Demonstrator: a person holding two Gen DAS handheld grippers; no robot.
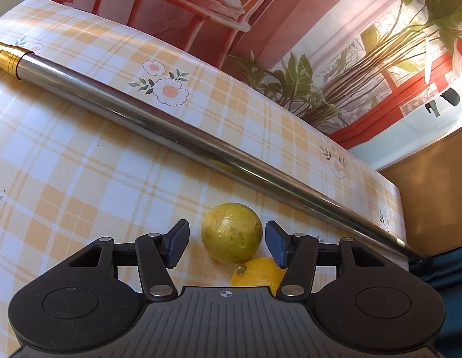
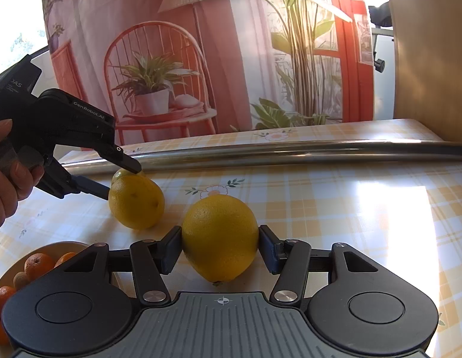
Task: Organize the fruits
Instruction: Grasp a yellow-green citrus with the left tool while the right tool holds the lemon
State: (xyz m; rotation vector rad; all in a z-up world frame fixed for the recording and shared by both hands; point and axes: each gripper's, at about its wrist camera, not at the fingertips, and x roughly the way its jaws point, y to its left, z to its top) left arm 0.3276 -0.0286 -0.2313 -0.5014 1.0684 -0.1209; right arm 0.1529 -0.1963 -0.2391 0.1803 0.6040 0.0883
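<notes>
At the far left of the right wrist view, a pale plate (image 2: 68, 246) sits on the yellow-checked tablecloth (image 2: 350, 208), partly hidden behind the right gripper's body; it holds several small orange tangerines (image 2: 38, 264) and a brownish, fuzzy-looking fruit (image 2: 20, 279) that I cannot identify. Above the plate, a hand (image 2: 7, 176) grips the left gripper (image 2: 123, 180), whose jaws stand apart with one finger above and one beside a yellow orange (image 2: 137, 201) resting on the cloth; a greenish-yellow fruit (image 2: 123, 173) peeks out just behind it. The left wrist view shows that greenish-yellow fruit (image 1: 231, 232) lying between the parted blue pads (image 1: 178, 243) of the left gripper (image 1: 228, 243), a small gap visible on each side, so the tool is released, with the yellow orange (image 1: 257, 273) touching the fruit from the near side. Further right, the right gripper (image 2: 220, 246) is clenched on a large orange (image 2: 220, 237), both pads pressed against its flanks. Behind all the fruit, a long metal pole (image 2: 290, 149) lies across the table, and a printed backdrop (image 2: 201, 59) of a red chair and potted plants hangs beyond it.
</notes>
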